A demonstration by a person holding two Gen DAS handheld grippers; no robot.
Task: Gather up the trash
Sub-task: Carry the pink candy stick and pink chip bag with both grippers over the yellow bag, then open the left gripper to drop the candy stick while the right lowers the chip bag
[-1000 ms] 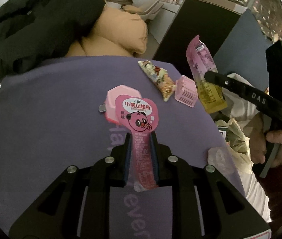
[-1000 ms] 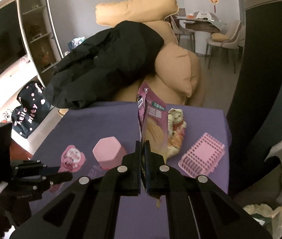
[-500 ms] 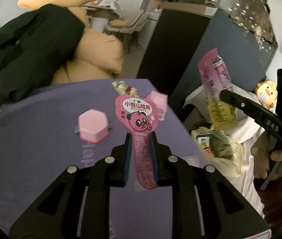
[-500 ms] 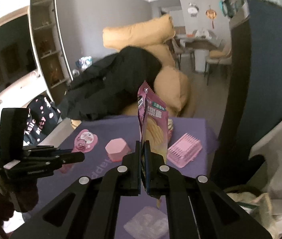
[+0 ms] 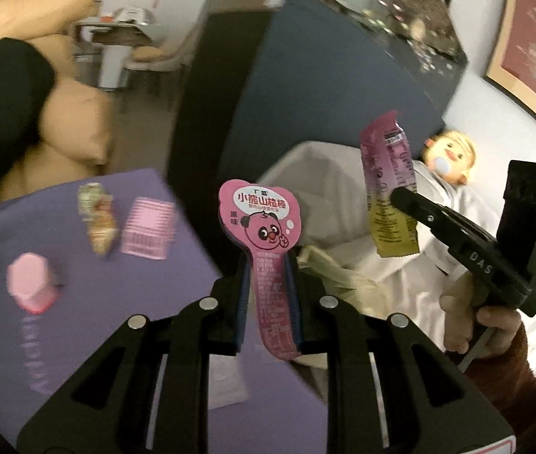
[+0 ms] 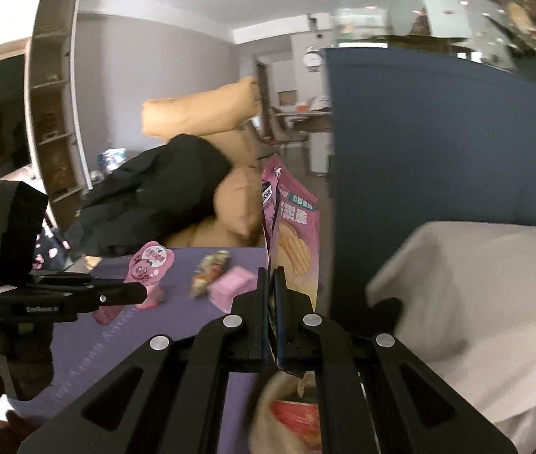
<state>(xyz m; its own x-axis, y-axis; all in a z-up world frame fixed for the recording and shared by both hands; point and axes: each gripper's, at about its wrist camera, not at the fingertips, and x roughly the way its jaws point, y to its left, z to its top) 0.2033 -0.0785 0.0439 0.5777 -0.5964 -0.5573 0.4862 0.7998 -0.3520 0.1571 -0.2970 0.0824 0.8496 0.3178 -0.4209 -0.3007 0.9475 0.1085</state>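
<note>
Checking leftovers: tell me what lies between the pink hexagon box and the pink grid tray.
A snack wrapper, lying on the purple table; left wrist view.

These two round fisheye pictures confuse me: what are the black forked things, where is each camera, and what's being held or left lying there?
No robot arm here: a person carries a black two-fingered tool in each hand, with a camera on each looking along its fingers. The left camera shows the left hand-held gripper shut on a pink spoon-shaped snack wrapper with a cartoon face. Its view also catches the right hand-held gripper. The right camera shows that one shut on a pink-and-yellow crisp packet. Left on the purple mat: a crumpled cream snack wrapper, a pink ribbed plastic tray and a pink hexagonal box. The white-lined bin stands beside the mat.
</note>
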